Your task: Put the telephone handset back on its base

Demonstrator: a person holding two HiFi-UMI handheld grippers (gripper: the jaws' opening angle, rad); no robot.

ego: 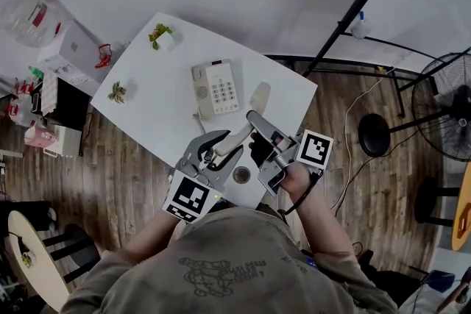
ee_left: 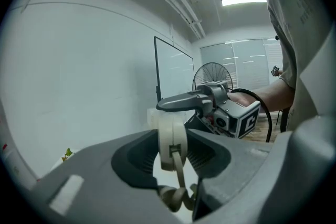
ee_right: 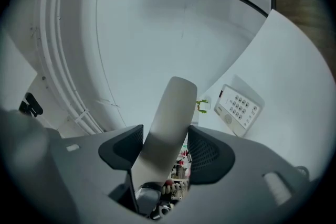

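The cream telephone handset [ego: 257, 97] hangs over the white table [ego: 147, 99], just right of and nearer than its keypad base [ego: 217, 88]. Both grippers hold it. My left gripper [ego: 211, 148] is shut on its near end; in the left gripper view that end [ee_left: 172, 139] sits between the pads, with the coiled cord [ee_left: 176, 196] hanging below. My right gripper [ego: 256, 134] grips the middle; in the right gripper view the handset [ee_right: 170, 118] slants up between the pads, and the base [ee_right: 239, 108] lies beyond at the right. From the left gripper view I see the right gripper [ee_left: 210, 105] over the handset.
Two small green plants [ego: 160, 33] [ego: 116, 92] stand on the table's far and left parts, and a round dark disc [ego: 241, 174] lies near its front edge. On the floor are cluttered boxes [ego: 55, 103] at the left, and a black stool [ego: 374, 134] and a fan [ego: 449, 106] at the right.
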